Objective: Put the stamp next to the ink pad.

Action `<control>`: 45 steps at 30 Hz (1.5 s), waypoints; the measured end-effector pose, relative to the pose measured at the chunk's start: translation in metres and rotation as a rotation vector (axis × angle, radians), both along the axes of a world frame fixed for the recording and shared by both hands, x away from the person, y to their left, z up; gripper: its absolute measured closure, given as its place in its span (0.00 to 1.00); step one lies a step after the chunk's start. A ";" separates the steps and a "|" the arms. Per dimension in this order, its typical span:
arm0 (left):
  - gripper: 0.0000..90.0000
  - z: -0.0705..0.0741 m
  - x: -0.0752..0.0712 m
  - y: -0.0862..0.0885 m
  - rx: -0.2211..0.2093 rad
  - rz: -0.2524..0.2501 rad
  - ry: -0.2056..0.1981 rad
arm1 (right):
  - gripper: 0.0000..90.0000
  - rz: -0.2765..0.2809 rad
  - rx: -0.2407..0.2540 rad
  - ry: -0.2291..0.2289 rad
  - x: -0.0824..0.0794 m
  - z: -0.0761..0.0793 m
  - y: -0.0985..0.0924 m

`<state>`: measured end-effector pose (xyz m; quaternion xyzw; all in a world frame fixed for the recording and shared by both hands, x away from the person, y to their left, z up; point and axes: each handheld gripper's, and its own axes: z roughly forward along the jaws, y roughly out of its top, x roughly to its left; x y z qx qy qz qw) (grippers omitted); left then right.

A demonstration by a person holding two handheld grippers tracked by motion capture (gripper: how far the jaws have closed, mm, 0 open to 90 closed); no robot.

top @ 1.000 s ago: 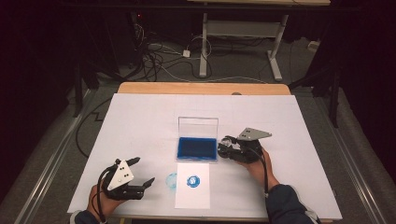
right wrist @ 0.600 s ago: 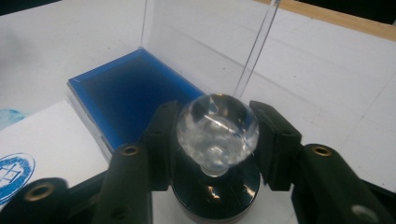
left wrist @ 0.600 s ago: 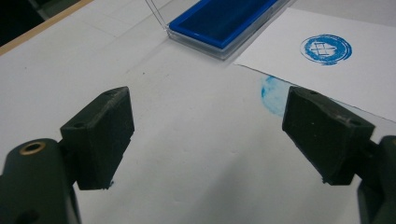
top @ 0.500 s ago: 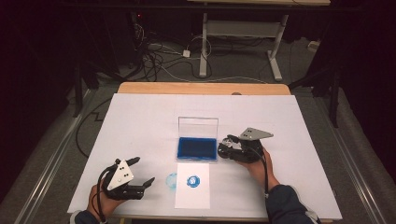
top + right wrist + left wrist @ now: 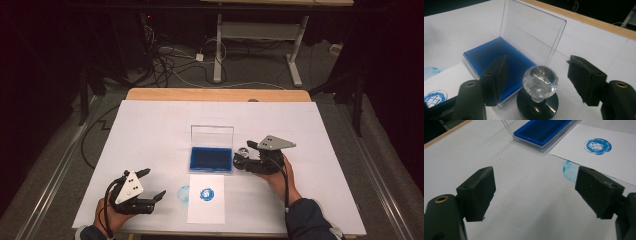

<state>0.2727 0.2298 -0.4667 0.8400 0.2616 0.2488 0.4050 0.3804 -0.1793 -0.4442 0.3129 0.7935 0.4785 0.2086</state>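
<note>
Stamp (image 5: 539,82): stands upright on the table just beside the right side of the ink pad box (image 5: 211,158), with a clear faceted knob on top and a round black base. Its printing face is turned down and hidden. In the high view it is a small glint (image 5: 243,151), hard to make out against the gripper.
Right gripper (image 5: 248,159): jaws have just been opening and now stand apart on either side of the knob, with a gap on both sides. The pads do not press on it. The near edge of the stamp's base is cut off at the bottom of the right gripper view.
Left gripper (image 5: 151,187): jaws wide apart with nothing between them, well to the left of the box, near the table's front edge.
Ink pad box: blue pad in a clear tray, clear lid standing open at the back.
Paper (image 5: 206,199): lies just in front of the box and carries one round blue print (image 5: 207,193).
Smudge (image 5: 183,193): a pale blue ring on the table cover, touching the paper's left edge. The left gripper's jaw partly hides it in the left gripper view.
</note>
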 end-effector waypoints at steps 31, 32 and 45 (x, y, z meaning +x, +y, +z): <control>0.18 0.000 -0.001 -0.001 0.003 -0.003 -0.006 | 0.21 0.002 -0.009 -0.115 -0.022 0.028 -0.002; 0.18 0.000 -0.001 -0.001 0.004 -0.004 -0.006 | 0.21 -0.001 -0.016 -0.119 -0.023 0.029 -0.001; 0.18 0.000 -0.001 -0.001 0.007 -0.007 -0.002 | 0.21 0.013 -0.036 -0.151 -0.036 0.038 -0.004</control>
